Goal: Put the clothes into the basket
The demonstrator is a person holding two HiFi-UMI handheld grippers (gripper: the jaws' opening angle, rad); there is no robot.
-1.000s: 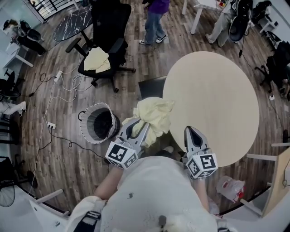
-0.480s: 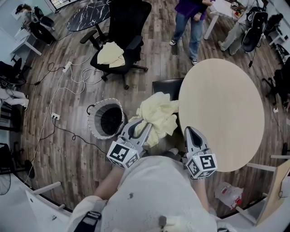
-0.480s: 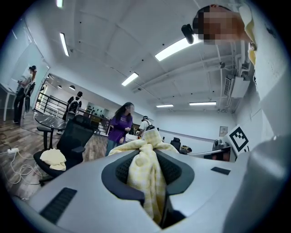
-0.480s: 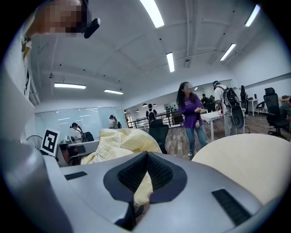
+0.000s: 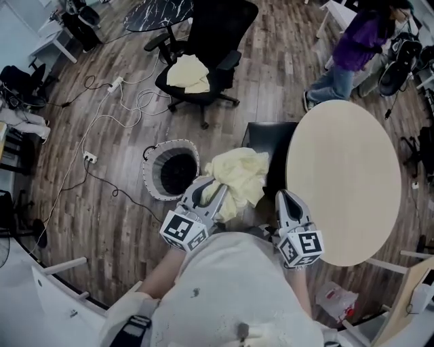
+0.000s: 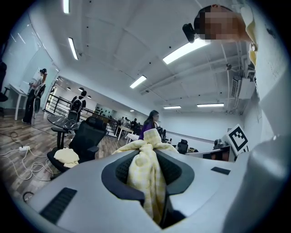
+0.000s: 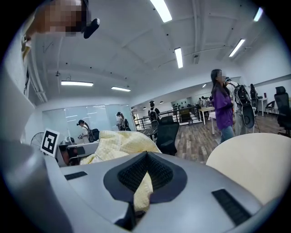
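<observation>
In the head view the yellow garment [image 5: 237, 177] covers the left gripper's [image 5: 211, 187] jaw tips and part of the black chair [image 5: 268, 139] beside the round table [image 5: 339, 183]. The top edge cuts off the person in purple [image 5: 356, 51] and the marble table [image 5: 159, 10].

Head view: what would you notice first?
The bunched yellow cloth in the middle stands out first, pinched in the jaws of the left gripper and the right gripper. Just left of it a round basket stands on the wood floor. A big pale round table fills the right.
</observation>
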